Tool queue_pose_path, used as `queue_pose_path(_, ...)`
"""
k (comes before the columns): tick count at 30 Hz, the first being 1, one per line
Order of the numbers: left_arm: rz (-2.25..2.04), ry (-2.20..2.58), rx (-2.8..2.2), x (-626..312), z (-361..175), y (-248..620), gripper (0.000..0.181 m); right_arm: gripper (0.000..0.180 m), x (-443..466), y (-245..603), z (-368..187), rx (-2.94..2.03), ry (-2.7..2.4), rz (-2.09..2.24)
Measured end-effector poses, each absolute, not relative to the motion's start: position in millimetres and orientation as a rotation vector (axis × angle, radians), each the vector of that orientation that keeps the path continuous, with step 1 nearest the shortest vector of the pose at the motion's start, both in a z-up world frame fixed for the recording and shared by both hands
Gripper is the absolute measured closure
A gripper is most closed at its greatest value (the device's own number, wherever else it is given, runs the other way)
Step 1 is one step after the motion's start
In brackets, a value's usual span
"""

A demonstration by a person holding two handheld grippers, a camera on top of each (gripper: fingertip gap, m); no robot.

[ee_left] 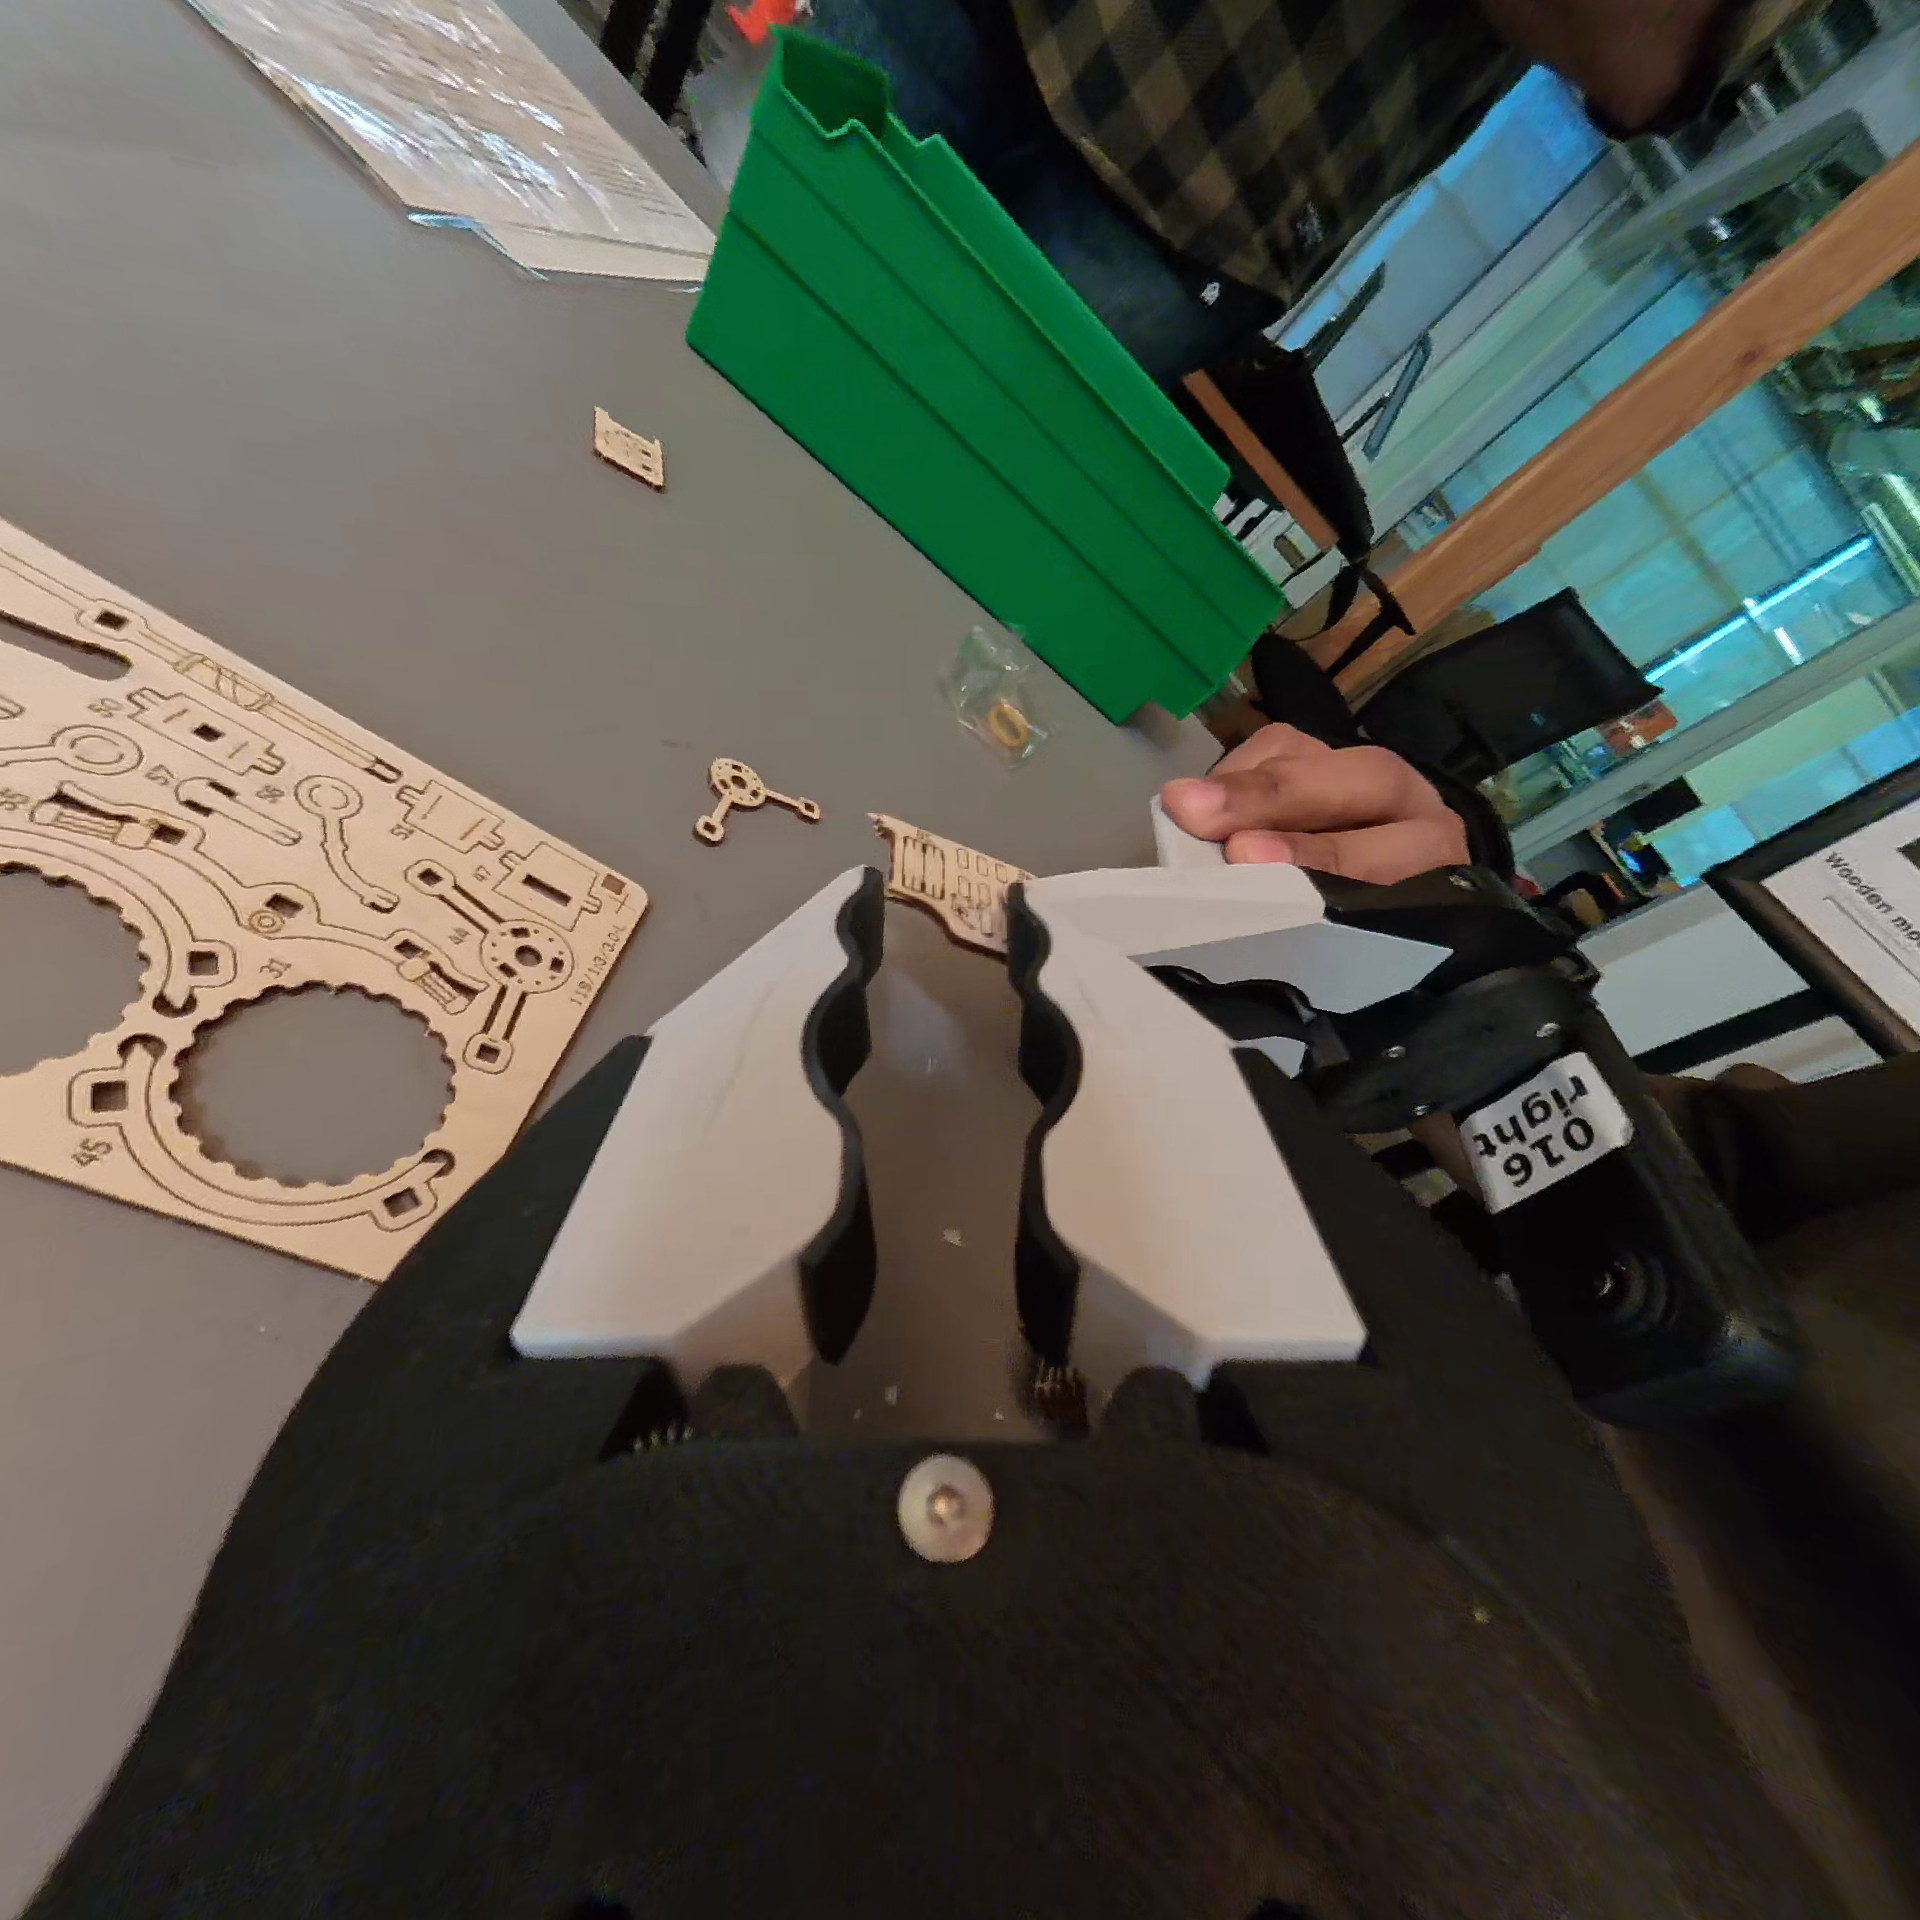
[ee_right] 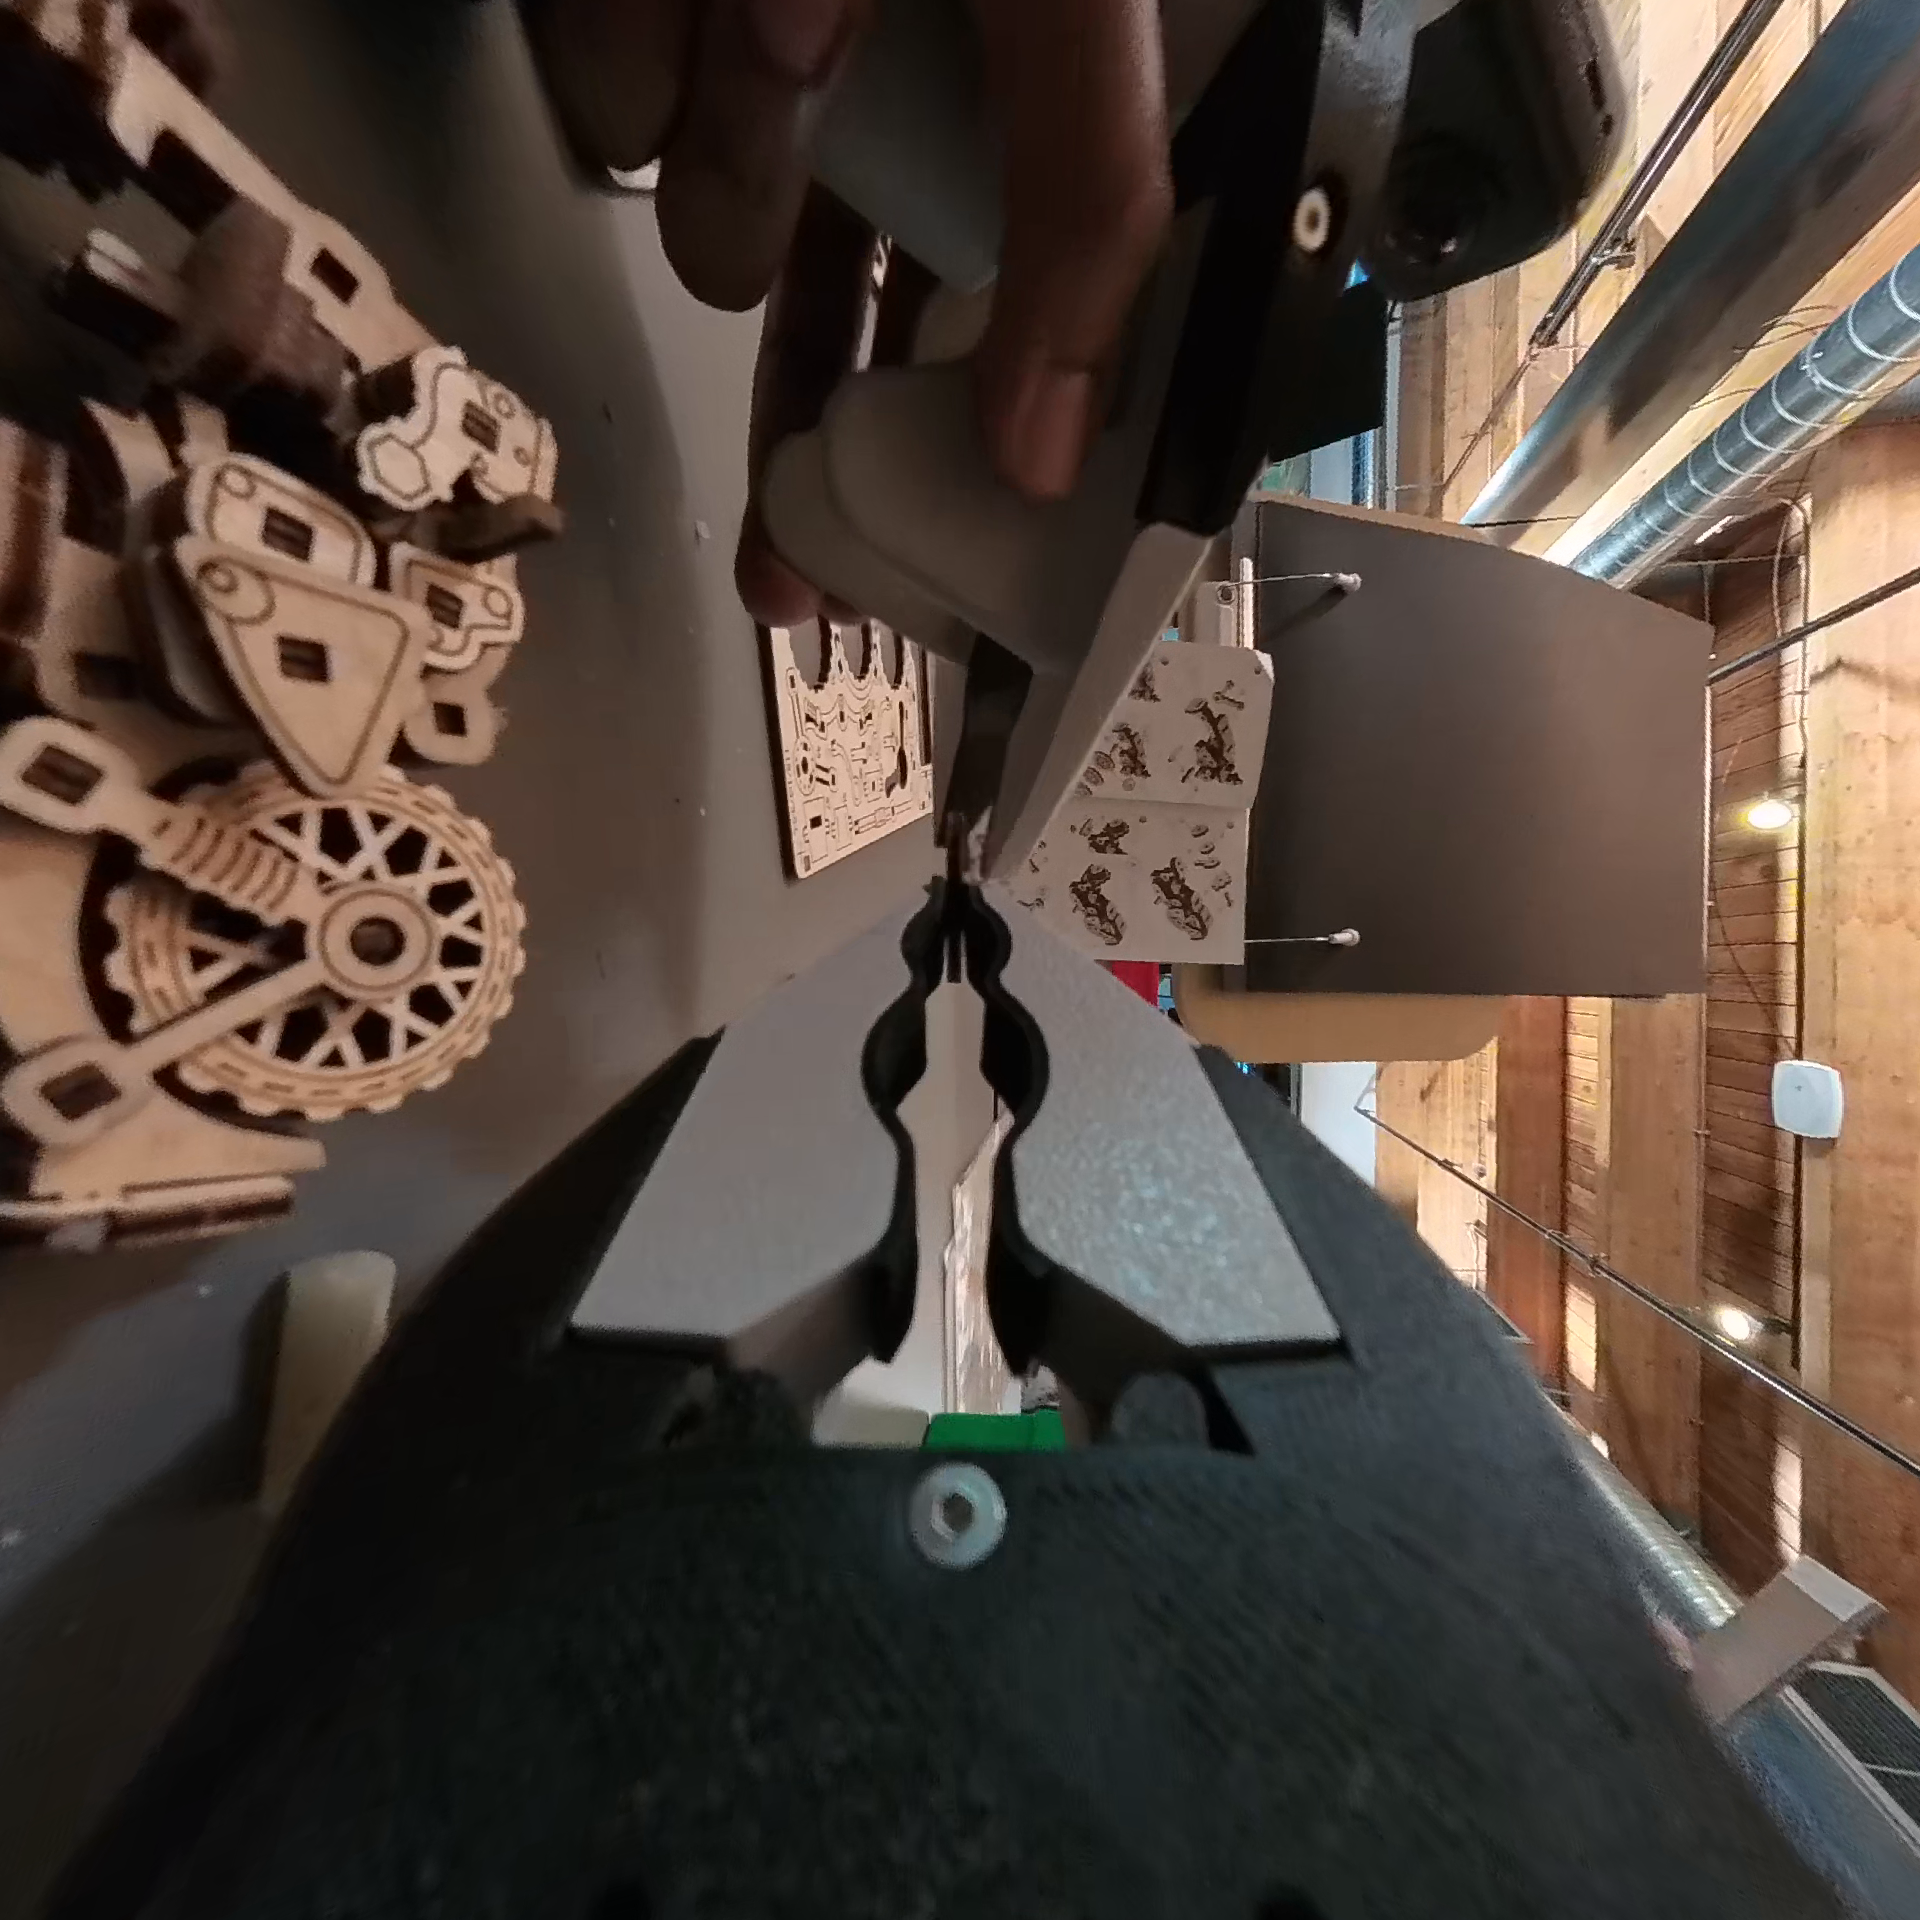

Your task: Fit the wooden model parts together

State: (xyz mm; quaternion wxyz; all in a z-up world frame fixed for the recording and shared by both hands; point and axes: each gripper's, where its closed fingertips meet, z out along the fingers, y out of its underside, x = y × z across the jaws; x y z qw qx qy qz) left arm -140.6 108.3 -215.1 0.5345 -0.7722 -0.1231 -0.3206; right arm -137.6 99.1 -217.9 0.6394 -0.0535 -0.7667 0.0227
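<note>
Wooden part (ee_right: 952,940) pinched, right fingers (ee_right: 914,940); left gripper (ee_left: 943,914) agape.

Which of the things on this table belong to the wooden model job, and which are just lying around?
Job:
- wooden part in the right gripper
- part-built model
- punch-out sheet
- three-armed piece
- small square piece

Lying about:
- green bin
- plastic bag
</note>
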Motion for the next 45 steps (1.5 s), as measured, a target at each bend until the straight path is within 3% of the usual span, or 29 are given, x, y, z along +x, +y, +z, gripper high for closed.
queue_pose_path(9,-0.709,-0.288,-1.869,-142.6,-216.6,109.7,0.164,0.179,-137.9,100.2,-218.1,-0.151,-1.755,0.075)
queue_pose_path(11,-0.662,-0.287,-1.862,-147.2,-215.6,109.7,0.173,0.179,-137.9,99.7,-216.9,-0.15,-1.75,0.077)
queue_pose_path(17,-0.706,-0.306,-1.855,-146.3,-216.6,109.0,0.172,0.179,-137.6,98.5,-216.3,-0.164,-1.757,0.091)
queue_pose_path(20,-0.798,-0.303,-1.858,-138.6,-216.9,107.8,0.153,0.179,-137.8,98.2,-220.7,-0.152,-1.773,0.073)
queue_pose_path(28,-0.75,-0.302,-1.885,-142.5,-221.0,107.6,0.166,0.179,-137.4,97.7,-221.1,-0.172,-1.783,0.106)
queue_pose_path(45,-1.087,-0.517,-1.658,-148.4,-204.2,106.7,0.158,0.179,-140.0,104.1,-210.2,-0.189,-1.696,0.058)
